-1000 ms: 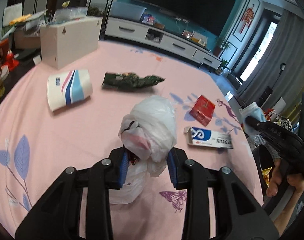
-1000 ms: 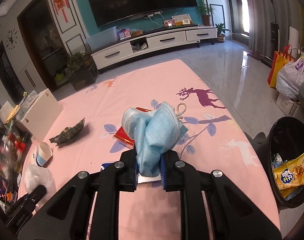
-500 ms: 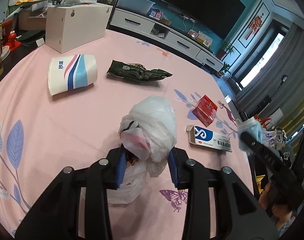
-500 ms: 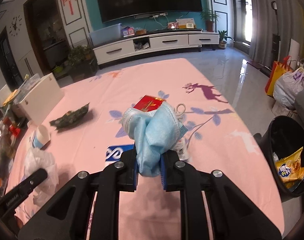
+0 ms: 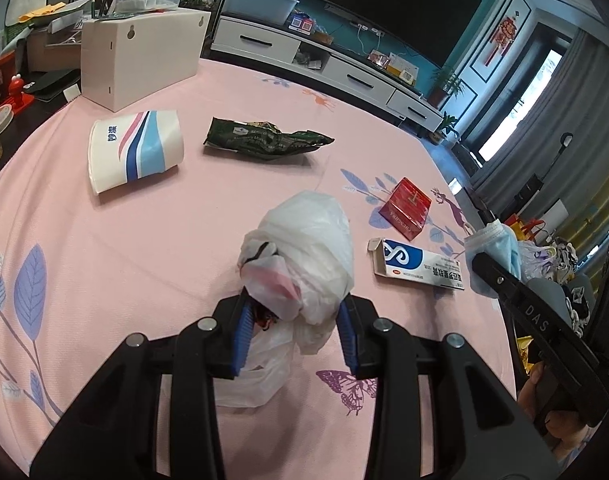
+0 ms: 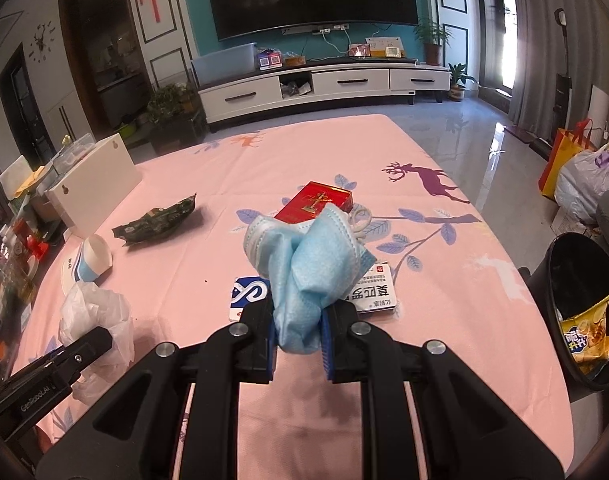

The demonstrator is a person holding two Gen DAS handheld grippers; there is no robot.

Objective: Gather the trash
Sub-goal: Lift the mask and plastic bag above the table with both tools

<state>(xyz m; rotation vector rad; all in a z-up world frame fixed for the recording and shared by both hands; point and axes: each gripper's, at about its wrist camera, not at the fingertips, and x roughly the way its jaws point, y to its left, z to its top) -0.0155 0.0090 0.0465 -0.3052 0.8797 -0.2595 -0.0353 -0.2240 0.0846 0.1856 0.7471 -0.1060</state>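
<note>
Jaws pinch a white plastic bag and blue face mask over the pink tablecloth, living room behind.

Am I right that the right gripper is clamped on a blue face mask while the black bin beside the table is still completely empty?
Not quite: the black bin already holds a yellow snack bag, as the right wrist view shows. The right gripper is indeed clamped on the blue face mask.
</note>
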